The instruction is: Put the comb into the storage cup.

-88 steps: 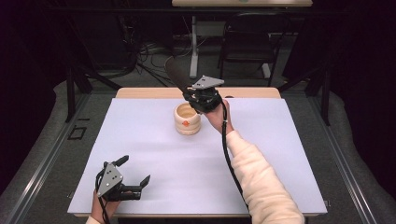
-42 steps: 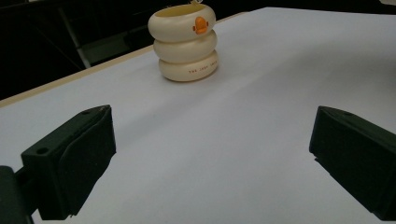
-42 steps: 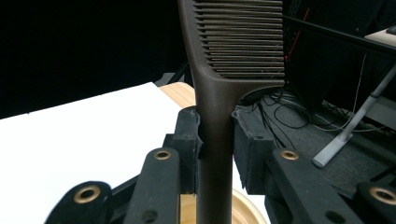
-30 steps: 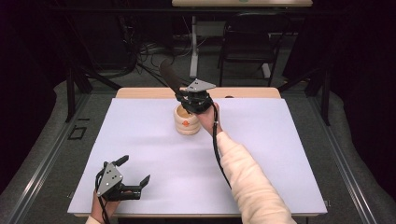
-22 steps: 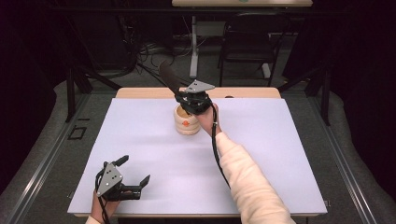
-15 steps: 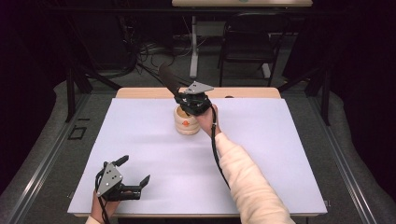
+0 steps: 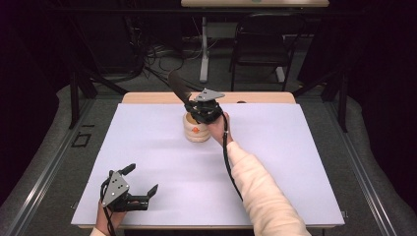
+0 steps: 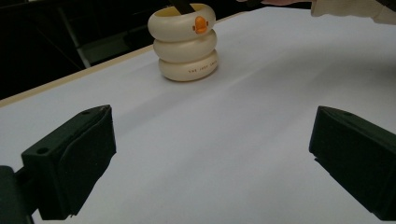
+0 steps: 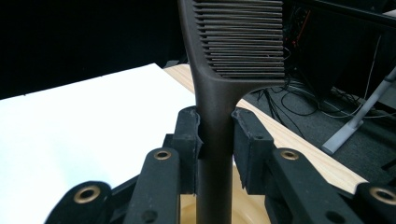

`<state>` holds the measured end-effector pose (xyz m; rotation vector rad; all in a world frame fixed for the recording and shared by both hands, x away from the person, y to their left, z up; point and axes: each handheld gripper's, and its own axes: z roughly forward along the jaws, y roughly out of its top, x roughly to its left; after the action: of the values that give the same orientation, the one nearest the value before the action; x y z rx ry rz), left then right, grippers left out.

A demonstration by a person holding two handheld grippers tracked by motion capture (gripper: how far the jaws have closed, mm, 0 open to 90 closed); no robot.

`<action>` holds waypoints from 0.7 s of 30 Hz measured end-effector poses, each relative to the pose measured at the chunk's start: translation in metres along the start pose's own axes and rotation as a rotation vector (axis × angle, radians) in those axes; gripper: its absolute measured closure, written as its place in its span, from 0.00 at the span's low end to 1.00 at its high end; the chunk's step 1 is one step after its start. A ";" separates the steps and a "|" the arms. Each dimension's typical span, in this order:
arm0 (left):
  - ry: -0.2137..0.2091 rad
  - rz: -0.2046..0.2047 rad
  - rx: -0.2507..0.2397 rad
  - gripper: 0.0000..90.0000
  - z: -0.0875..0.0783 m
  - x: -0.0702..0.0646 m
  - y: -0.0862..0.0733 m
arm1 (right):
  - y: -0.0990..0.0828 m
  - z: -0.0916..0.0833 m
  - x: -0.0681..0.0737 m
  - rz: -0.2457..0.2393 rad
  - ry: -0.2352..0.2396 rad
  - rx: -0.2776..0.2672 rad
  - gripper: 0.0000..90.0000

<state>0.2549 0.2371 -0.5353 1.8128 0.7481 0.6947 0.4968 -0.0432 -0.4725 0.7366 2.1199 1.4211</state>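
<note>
A cream ribbed holder (image 7: 196,132) (image 8: 186,44) with an orange mark stands at the far middle of the white table (image 7: 275,162). Right above it, my right gripper (image 7: 193,105) (image 9: 215,133) is shut on the handle of a dark comb (image 7: 179,88) (image 9: 233,42). The comb's teeth point up and away to the left, and its handle end dips into the holder's mouth. Near the front left edge, my left gripper (image 7: 141,179) (image 8: 210,163) rests open, nothing between its jaws, facing the holder from afar.
A wooden strip (image 7: 147,98) borders the table's far edge. Beyond it stand a dark chair (image 7: 258,44), a desk leg and floor cables (image 7: 157,54). A cream sleeve (image 7: 260,196) reaches across the right middle of the table.
My right gripper has shifted left and slightly down with the comb, from beside the holder to over its mouth. The left gripper has stayed where it was.
</note>
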 end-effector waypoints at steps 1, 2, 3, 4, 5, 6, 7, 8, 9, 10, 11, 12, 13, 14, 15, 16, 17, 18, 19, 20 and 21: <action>0.000 0.001 0.001 0.01 0.000 0.000 0.000 | -0.001 0.000 0.000 0.004 0.002 0.000 0.81; -0.001 0.001 0.001 0.01 0.000 0.000 0.000 | -0.001 0.000 0.000 0.003 0.002 0.003 0.81; -0.002 0.001 0.001 0.01 0.000 0.000 0.000 | -0.002 0.000 -0.001 0.002 0.001 0.004 0.81; -0.002 0.001 0.000 0.01 0.000 0.000 0.000 | -0.002 0.000 -0.001 0.003 0.002 0.008 0.81; -0.001 0.001 0.000 0.01 0.000 0.000 0.000 | -0.003 0.001 -0.001 0.005 0.002 0.007 0.81; -0.001 0.001 0.001 0.01 0.000 0.000 0.000 | -0.003 0.000 -0.001 0.006 0.000 0.008 0.81; 0.000 0.002 0.001 0.01 0.000 0.000 0.000 | -0.004 0.000 -0.001 0.005 0.002 0.010 0.81; 0.000 0.001 0.001 0.01 0.000 0.000 0.000 | -0.004 0.000 -0.001 0.007 0.002 0.013 0.81; 0.000 0.002 0.001 0.01 0.000 0.000 0.000 | -0.005 0.001 -0.001 0.008 0.001 0.013 0.81; 0.000 0.002 0.002 0.01 0.000 0.000 0.000 | -0.005 0.001 -0.001 0.008 0.002 0.014 0.81; 0.000 0.002 0.002 0.01 0.000 0.000 0.000 | -0.006 0.001 -0.001 0.008 0.003 0.015 0.81; 0.000 0.001 0.002 0.01 0.000 0.000 0.000 | -0.006 0.001 -0.001 0.009 0.004 0.016 0.81; 0.000 0.002 0.002 0.01 0.000 0.000 0.000 | -0.006 0.001 -0.001 0.007 0.004 0.022 0.80; 0.000 0.002 0.002 0.01 0.000 0.000 0.000 | -0.007 0.002 -0.001 0.008 0.005 0.020 0.81; 0.000 0.002 0.002 0.01 0.000 0.000 0.000 | -0.007 0.002 -0.001 0.006 0.005 0.020 0.81; 0.000 0.003 0.002 0.01 0.000 0.000 0.000 | -0.007 0.002 0.000 0.005 0.004 0.021 0.81; 0.000 0.002 0.002 0.01 0.000 0.000 0.000 | -0.007 0.002 0.000 0.005 0.005 0.022 0.81; -0.001 0.002 0.001 0.01 0.000 0.000 0.000 | -0.007 0.002 0.000 0.004 0.006 0.021 0.80; 0.001 0.004 0.002 0.01 0.000 0.000 0.000 | -0.006 0.002 0.000 0.002 0.005 0.020 0.81; 0.002 0.002 0.001 0.01 0.000 0.000 0.000 | -0.006 0.001 0.000 0.000 0.007 0.022 0.81; 0.001 0.002 0.000 0.01 0.000 0.000 0.000 | -0.006 0.001 0.001 -0.001 0.006 0.023 0.81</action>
<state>0.2546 0.2370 -0.5352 1.8133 0.7475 0.6971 0.4963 -0.0438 -0.4785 0.7406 2.1446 1.4017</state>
